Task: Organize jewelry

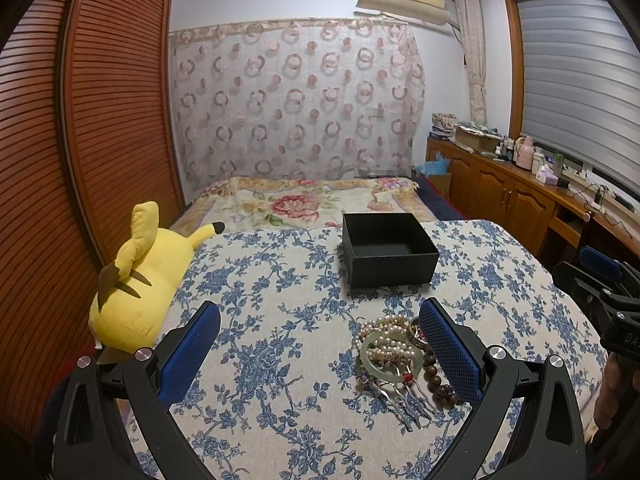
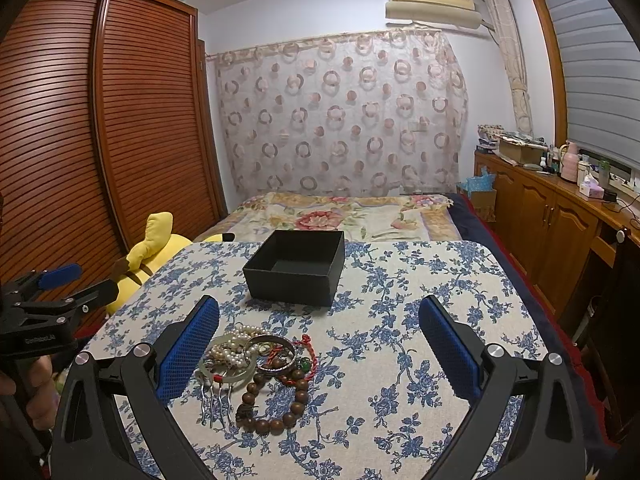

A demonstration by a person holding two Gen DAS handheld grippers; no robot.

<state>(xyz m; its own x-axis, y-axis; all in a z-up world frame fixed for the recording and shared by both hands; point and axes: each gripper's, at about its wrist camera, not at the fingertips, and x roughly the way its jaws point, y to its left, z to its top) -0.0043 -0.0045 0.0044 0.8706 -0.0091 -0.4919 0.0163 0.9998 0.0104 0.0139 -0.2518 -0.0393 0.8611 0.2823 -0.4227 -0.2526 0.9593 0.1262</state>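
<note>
Both grippers, left [image 1: 320,344] and right [image 2: 320,344], spread wide, holding nothing; jewelry pile [image 2: 256,368] between; black box [image 2: 296,268] at 12 o'clock, open

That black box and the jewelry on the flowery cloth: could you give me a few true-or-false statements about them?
1. The black box is empty. True.
2. The jewelry pile lies inside the box. False: it lies on the tablecloth, in front of the box.
3. The right gripper is holding the wooden bead bracelet. False: it is open and holds nothing.
4. The left gripper is open. True.
5. A yellow plush toy lies beside the table. True.
</note>
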